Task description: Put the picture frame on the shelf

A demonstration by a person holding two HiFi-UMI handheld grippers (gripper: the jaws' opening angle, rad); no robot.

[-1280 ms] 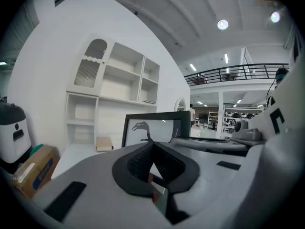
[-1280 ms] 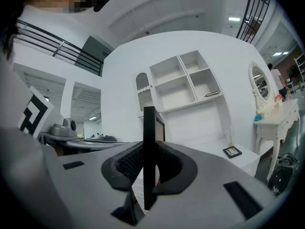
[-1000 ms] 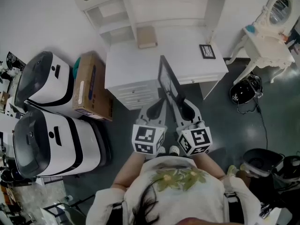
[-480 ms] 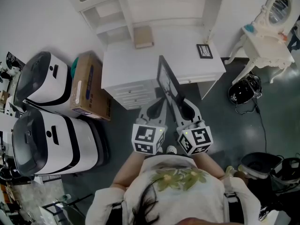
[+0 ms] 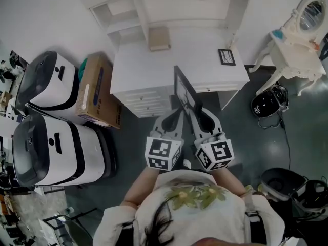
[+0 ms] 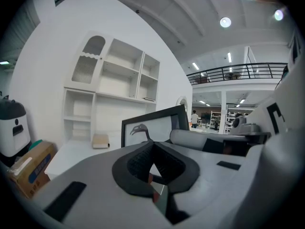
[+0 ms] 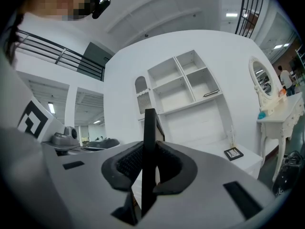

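Picture frame, flat and rectangular with a thin black moulding and a bird print, is held upright at the front edge of the smooth white table, apart from the white shelf behind. It is clamped edge-on by the right tongs. The left tongs are pressed together just beside, both angled inward. One small black frame and one tan box are seen on the table.

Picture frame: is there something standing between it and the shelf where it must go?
Nothing visible blocks it. The picture frame, in the right gripper, is above the front edge of the white cabinet. A tan box and a small frame lie on its top, to either side; the shelf compartments look open.
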